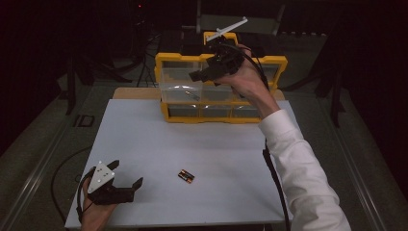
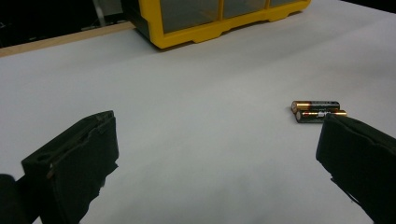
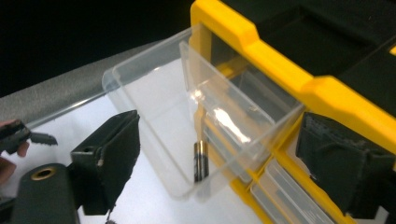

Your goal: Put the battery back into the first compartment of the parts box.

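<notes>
Basically, two batteries [image 1: 185, 176] lay side by side, touching, on the white table [image 1: 154, 139], at about 3 o'clock from the left gripper [image 1: 126, 188] in the high view. In the left gripper view they sat up at 2 o'clock, just past the right-hand jaw tip. Their long axes ran roughly crosswise to that gripper's pointing line. The left gripper rested low near the table's near edge, jaws wide apart, nothing between them.

The right gripper [image 1: 206, 72] was up at the yellow drawer cabinet [image 1: 274, 62] at 12 o'clock, well apart from the pair. Its jaws stood apart, empty. Under it a clear drawer [image 3: 154, 126] was pulled out, with one battery [image 3: 201, 161] lying in its near corner.

Judgement: sorting batteries into the drawer. The left gripper was much nearer the pair. A pickup likely needs one cell singled out, since they touch.
</notes>
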The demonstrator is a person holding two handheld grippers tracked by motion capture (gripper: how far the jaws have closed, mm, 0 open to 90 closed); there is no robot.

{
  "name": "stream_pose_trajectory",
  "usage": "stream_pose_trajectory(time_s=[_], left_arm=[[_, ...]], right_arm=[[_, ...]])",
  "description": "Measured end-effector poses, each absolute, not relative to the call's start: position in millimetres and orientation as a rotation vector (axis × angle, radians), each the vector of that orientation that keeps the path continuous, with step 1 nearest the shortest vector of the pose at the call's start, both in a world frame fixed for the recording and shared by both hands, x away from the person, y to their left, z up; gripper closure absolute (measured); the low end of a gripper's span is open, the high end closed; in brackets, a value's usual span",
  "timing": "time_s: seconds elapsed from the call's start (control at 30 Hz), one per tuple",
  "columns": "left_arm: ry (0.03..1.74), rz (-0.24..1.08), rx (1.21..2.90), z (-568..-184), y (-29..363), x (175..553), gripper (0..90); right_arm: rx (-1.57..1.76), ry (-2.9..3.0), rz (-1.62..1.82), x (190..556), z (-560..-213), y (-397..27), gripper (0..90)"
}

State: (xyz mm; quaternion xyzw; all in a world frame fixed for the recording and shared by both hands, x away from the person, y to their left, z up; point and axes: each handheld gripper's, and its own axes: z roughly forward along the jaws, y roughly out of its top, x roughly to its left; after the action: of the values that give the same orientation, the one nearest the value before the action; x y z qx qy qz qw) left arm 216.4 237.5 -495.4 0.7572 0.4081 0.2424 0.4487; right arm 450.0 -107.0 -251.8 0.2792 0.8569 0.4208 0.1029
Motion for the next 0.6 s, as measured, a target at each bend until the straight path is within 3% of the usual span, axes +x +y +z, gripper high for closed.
stream_pose_trajectory(time_s=[0.6], left_arm=[[1.013, 0.602, 1.869, -495.9, 236.1, 216.7, 0.0]], right_arm=[[0.672, 2.544, 1.206, 411.5, -275.3, -131.5, 11.7]])
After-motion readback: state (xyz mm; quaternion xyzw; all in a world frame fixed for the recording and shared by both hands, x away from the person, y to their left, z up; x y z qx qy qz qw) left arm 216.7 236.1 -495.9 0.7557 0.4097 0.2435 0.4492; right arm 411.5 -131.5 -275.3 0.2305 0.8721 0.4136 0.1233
